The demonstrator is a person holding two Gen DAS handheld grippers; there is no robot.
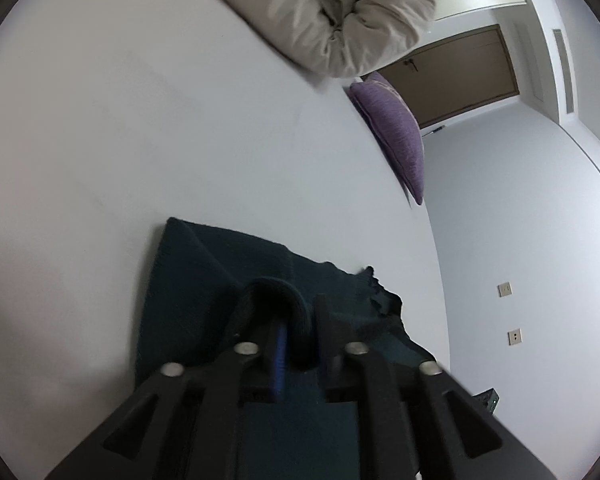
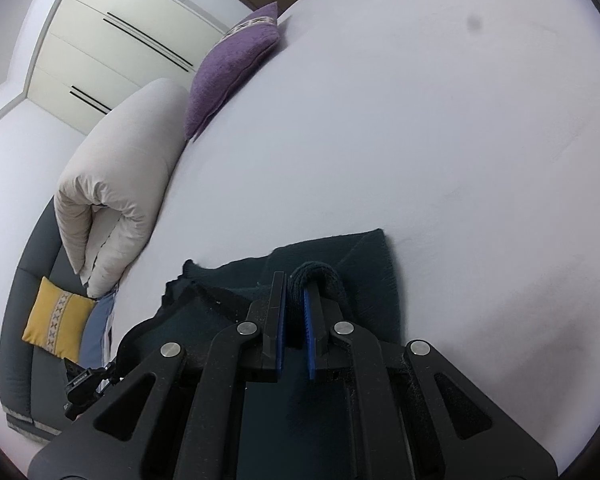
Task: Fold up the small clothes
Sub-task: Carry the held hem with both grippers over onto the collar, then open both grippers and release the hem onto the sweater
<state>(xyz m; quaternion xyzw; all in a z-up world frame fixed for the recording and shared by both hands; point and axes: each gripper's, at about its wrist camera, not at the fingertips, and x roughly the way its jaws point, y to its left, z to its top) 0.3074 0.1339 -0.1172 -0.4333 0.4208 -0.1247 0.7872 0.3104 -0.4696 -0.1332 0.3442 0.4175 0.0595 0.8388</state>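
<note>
A dark teal knitted garment (image 1: 196,272) lies on the white bed sheet (image 1: 120,120). It also shows in the right wrist view (image 2: 364,264). My left gripper (image 1: 296,320) is shut on a fold of the garment's edge, which bulges up between the fingers. My right gripper (image 2: 298,296) is shut on another fold of the same garment, pinched between the blue pads (image 2: 308,320). Both grippers hold the cloth low over the sheet. The part of the garment under the grippers is hidden.
A folded beige duvet (image 1: 340,12) (image 2: 120,168) and a purple cushion (image 1: 400,136) (image 2: 232,64) lie at the bed's far side. A yellow cushion (image 2: 56,322) sits on a grey bench. A wardrobe (image 2: 112,40), a brown door (image 1: 460,76) and walls surround the bed.
</note>
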